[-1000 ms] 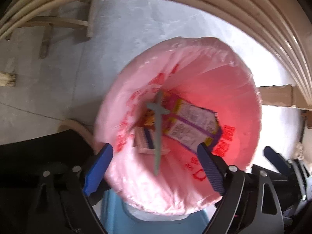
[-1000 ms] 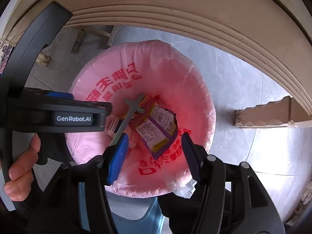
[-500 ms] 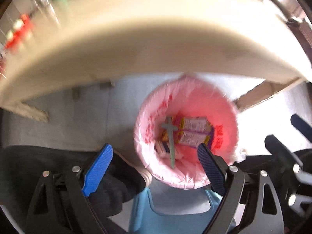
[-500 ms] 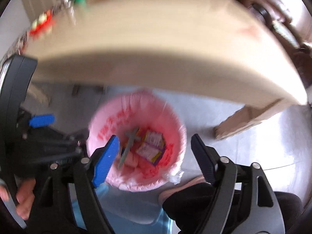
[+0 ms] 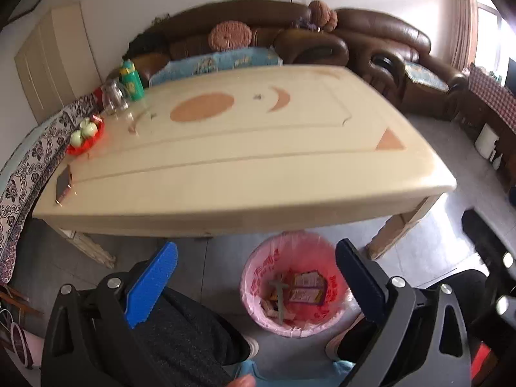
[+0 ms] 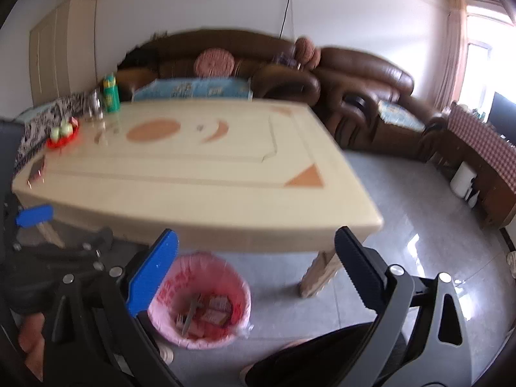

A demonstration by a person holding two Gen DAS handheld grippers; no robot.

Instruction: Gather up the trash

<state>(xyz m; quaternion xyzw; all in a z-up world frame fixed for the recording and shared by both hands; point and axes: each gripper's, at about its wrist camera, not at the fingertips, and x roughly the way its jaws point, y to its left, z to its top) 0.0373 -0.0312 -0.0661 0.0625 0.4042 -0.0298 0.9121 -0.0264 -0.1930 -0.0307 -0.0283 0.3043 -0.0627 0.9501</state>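
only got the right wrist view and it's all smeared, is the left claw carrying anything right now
observer: No. The left claw is open with nothing between its fingers. Through the gap you only see the pink-lined bin on the floor.
operator: ok and whats actually in that bin, just a blur for me
observer: The left wrist view is sharper there. A grey-green cross-shaped stick lies across purple-and-yellow wrappers at the bottom.
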